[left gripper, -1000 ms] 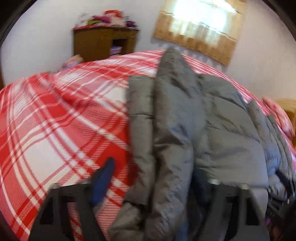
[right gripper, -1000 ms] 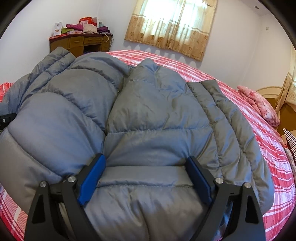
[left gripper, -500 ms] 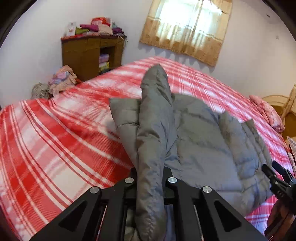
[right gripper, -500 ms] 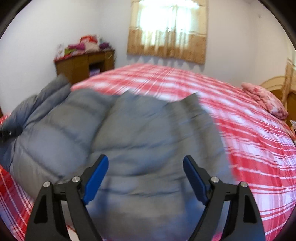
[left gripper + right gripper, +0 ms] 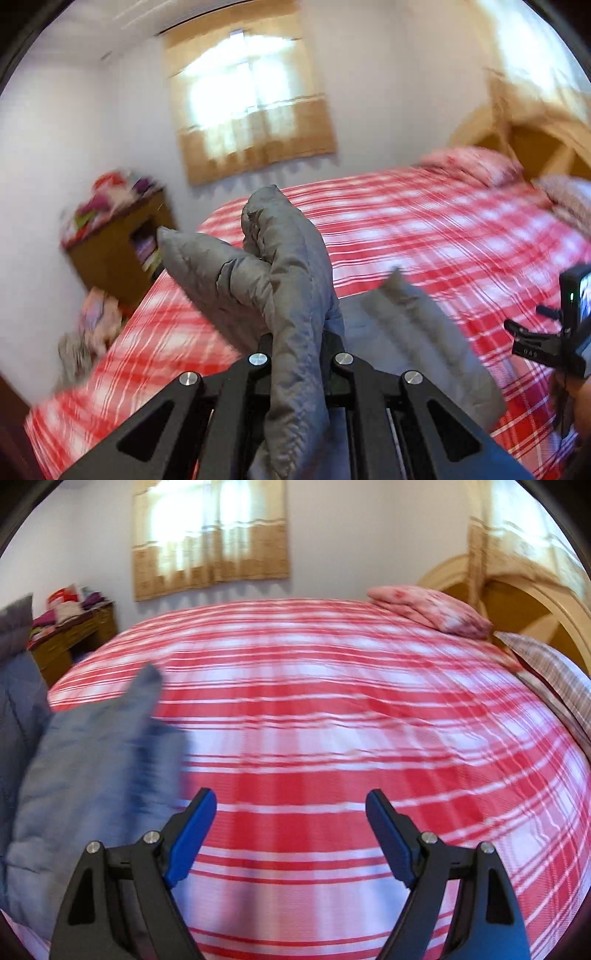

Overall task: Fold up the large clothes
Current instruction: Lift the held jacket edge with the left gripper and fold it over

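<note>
So we've got the grey puffer jacket (image 5: 295,280) pinched in our left gripper (image 5: 299,363), jaws closed tight on a thick fold of it, and that fold sticks up above the bed (image 5: 424,236) with a second padded lobe flopping off to the window side. The rest of the jacket trails down onto the red and white plaid cover just beside the gripper, with one quilted panel lying flat toward the headboard side. Our right gripper (image 5: 291,830) is spread wide with nothing between its blue pads (image 5: 192,834), hanging over bare plaid bedding; from that camera the jacket (image 5: 92,775) sits off at the left edge, blurry, touching the bed near the foot-end corner. In the left wrist view we can also see the right gripper's rig (image 5: 554,332) poking in at the far right edge, above the bed. Past the bed, against the wall, there's a wooden dresser (image 5: 70,638) piled with folded clothes, and a curtained window (image 5: 210,535) above the bed's far side. A pink pillow (image 5: 424,609) lies at the head of the bed, right by the arched wooden headboard (image 5: 517,602), with a checked pillow (image 5: 554,672) just beside it. Both views are pretty motion-smeared.
</note>
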A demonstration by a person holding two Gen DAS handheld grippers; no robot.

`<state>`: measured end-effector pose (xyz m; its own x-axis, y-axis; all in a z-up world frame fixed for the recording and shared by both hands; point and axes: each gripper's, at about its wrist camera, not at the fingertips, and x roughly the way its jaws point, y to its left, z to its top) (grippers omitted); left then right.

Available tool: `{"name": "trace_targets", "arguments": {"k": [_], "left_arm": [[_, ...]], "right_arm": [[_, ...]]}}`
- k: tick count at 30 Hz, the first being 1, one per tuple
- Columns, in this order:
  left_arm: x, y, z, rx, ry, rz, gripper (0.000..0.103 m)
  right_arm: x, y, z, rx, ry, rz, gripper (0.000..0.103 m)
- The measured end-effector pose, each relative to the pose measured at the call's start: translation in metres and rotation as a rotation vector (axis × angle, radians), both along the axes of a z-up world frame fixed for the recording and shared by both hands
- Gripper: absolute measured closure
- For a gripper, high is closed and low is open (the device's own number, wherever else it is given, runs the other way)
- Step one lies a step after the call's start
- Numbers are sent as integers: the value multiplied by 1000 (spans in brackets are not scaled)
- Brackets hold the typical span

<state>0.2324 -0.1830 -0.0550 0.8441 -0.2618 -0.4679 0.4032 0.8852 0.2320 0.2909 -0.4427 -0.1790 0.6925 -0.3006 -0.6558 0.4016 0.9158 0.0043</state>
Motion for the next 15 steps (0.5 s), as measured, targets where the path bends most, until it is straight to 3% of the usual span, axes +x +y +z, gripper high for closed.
{"name": "trace_targets", "arguments": {"k": [3,7,9,12,15], "left_arm": [[-5,-63,-25,142,-37,-62,97],[-14,-147,-81,359,-77,-127,97],[-23,-172,-109,419,-60,-163,95],[-34,-194,-127,460,-94,-183,85],[-48,-199,-110,417,-96,-219,71]], "right_arm": [[-15,-31,-7,22,10,-55,18],[-30,-58,-17,47,22,-99,18],[-36,-67,-22,68,23,-108,18],[-39,-76,-26,112,17,-116,18],[-39,-80,-25,123,16,-112,18]]}}
